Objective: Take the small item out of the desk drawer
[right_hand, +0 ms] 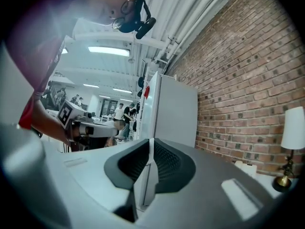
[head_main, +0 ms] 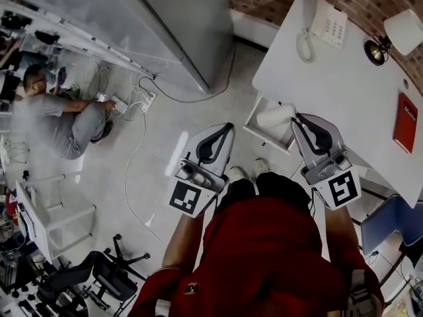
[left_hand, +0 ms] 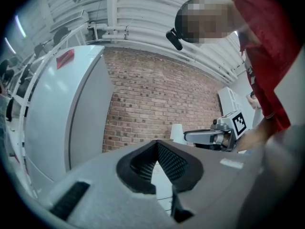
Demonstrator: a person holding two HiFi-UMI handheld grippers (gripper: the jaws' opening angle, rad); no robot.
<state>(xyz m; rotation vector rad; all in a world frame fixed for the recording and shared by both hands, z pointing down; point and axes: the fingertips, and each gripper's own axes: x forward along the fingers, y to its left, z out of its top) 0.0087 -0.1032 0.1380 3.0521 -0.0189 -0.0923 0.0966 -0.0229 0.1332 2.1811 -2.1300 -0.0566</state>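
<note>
The white desk's drawer (head_main: 267, 138) stands pulled out, and a white rounded item (head_main: 274, 117) lies inside it. I hold both grippers up and level in front of me, well above the drawer. My left gripper (head_main: 228, 128) hangs over the floor left of the drawer, its jaws (left_hand: 155, 145) meeting at the tips with nothing between them. The tip of my right gripper (head_main: 297, 118) shows just right of the white item from above; its jaws (right_hand: 151, 141) stand together with nothing visible between them. Each gripper shows in the other's view: the right gripper (left_hand: 188, 137), the left gripper (right_hand: 116, 128).
On the white desk (head_main: 344, 91) sit a telephone (head_main: 328, 24), a lamp (head_main: 396, 35) and a red book (head_main: 405, 121). A tall grey cabinet (head_main: 178, 25) stands against the brick wall. A person (head_main: 66, 121) sits on the floor by cables (head_main: 142, 101). A blue chair (head_main: 390, 223) is at the right.
</note>
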